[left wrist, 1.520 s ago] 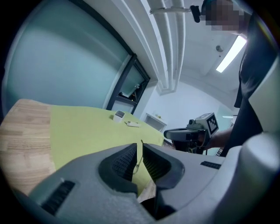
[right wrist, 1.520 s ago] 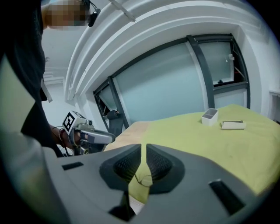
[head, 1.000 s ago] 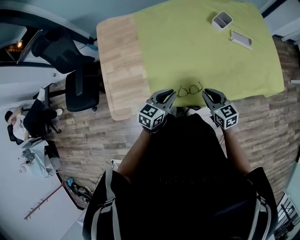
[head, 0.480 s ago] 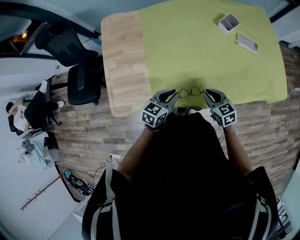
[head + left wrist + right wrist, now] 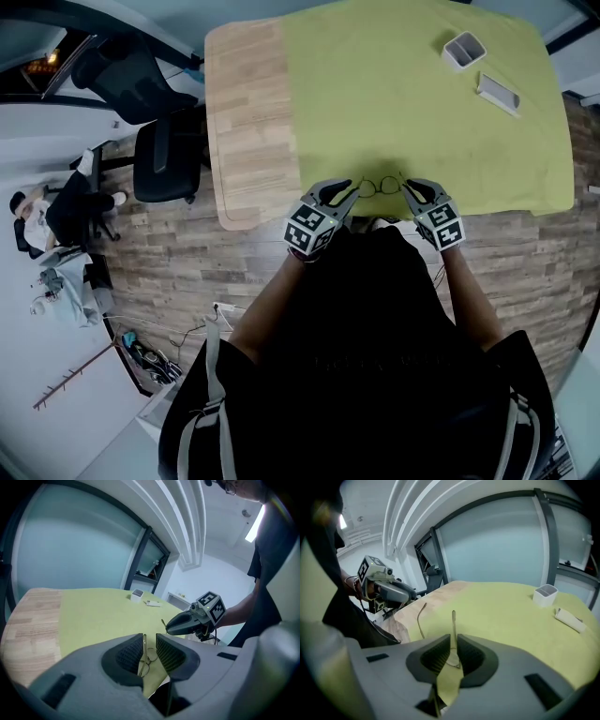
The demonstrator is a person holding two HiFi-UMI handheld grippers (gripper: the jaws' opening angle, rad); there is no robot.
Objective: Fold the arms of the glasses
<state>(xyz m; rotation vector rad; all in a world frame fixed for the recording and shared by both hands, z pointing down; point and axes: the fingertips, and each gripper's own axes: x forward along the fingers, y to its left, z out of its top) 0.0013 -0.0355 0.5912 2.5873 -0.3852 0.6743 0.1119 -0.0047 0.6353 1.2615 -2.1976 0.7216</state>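
Thin wire-framed glasses (image 5: 380, 185) lie on the green cloth at the table's near edge, arms pointing away from me. My left gripper (image 5: 349, 192) is at their left end. In the left gripper view one arm (image 5: 144, 645) runs between the jaws against the left pad, with a narrow gap still on the other side. My right gripper (image 5: 409, 190) is at their right end. In the right gripper view its jaws have closed in tight on the other arm (image 5: 453, 630). The far arm (image 5: 421, 617) stands free near the left gripper (image 5: 410, 596).
A green cloth (image 5: 394, 103) covers most of the wooden table (image 5: 248, 122). A small white box (image 5: 465, 50) and a flat white case (image 5: 498, 93) lie at the far right. An office chair (image 5: 159, 155) stands left of the table.
Both grippers have closed in on the ends of the glasses. The right gripper has shifted slightly left and its jaws have narrowed around the arm.
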